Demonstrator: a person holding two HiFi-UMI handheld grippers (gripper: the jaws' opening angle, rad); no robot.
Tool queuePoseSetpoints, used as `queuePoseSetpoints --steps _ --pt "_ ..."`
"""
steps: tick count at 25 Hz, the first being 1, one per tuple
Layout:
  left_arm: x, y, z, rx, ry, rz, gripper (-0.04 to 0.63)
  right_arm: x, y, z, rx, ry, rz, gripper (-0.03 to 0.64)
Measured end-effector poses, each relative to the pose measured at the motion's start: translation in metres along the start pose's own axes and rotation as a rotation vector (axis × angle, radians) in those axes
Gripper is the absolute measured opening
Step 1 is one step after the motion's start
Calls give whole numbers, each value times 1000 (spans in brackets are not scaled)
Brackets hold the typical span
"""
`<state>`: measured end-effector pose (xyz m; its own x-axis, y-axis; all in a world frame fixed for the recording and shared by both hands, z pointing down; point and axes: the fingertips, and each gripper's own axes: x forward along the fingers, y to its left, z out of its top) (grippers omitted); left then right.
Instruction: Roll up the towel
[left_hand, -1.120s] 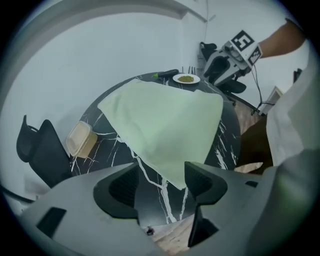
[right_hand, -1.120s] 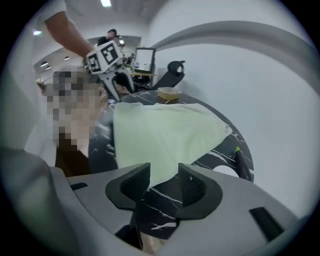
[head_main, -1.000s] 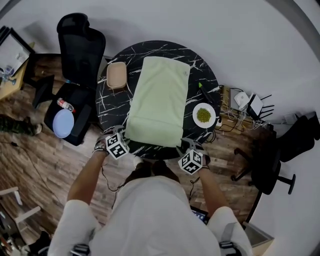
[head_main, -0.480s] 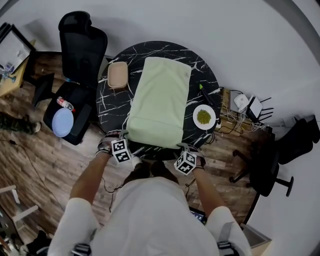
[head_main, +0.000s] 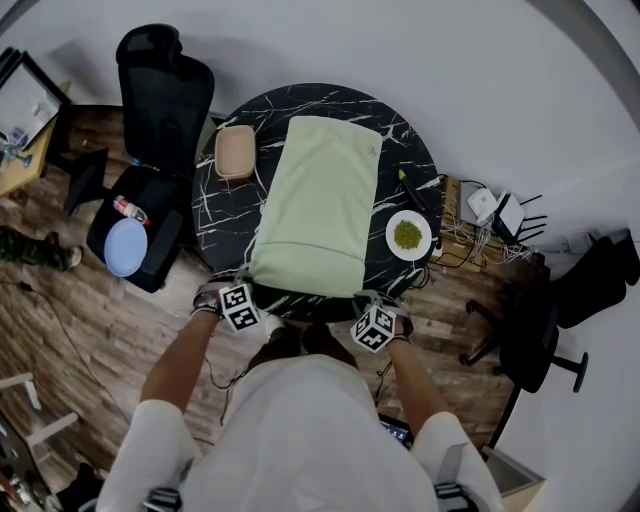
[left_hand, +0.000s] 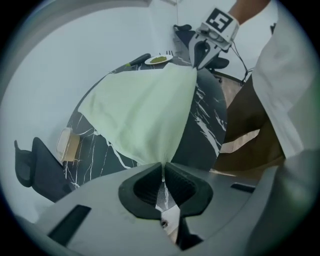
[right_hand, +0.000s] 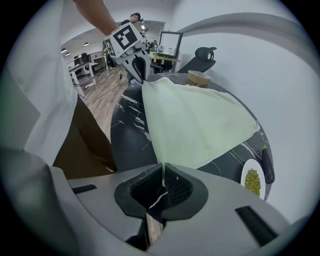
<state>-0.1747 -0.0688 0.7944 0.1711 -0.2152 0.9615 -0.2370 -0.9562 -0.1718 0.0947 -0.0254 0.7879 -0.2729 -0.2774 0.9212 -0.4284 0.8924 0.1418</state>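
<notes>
- towel (head_main: 318, 205): pale green, spread flat and lengthwise across the middle of the round black marble table (head_main: 225, 205). its near edge lies at the table rim closest to the person.
- left gripper (head_main: 250, 285): clenched on the towel's near left corner. the left gripper view shows the cloth running to a thin point between the two dark pads (left_hand: 150, 182). the jaws have just been closing onto it.
- right gripper (head_main: 362, 298): likewise clamped on the near right corner, with a fold of cloth pinched between its pads (right_hand: 176, 187). its jaws have also just been closing.
- both grippers point steeply down at the table's near rim, well apart, one at each end of the towel's near edge.
- beige container (head_main: 234, 152): on the table, just left of the towel.
- white plate (head_main: 408, 232): holds something green, on the table to the right of the towel.
- black office chair (head_main: 160, 95): stands beside the table, at the left.
</notes>
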Motion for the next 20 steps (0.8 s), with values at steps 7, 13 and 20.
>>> queuePoseSetpoints --steps 7,13,20 --pt "-32 -47 -7 56 -22 -88 15 -36 51 -11 -16 24 170 7" --pt "-65 -104 -21 38 -24 -199 15 -72 100 -19 30 57 355 6" --pt "-82 -120 -19 38 -20 -253 15 -90 103 -15 60 35 391 8"
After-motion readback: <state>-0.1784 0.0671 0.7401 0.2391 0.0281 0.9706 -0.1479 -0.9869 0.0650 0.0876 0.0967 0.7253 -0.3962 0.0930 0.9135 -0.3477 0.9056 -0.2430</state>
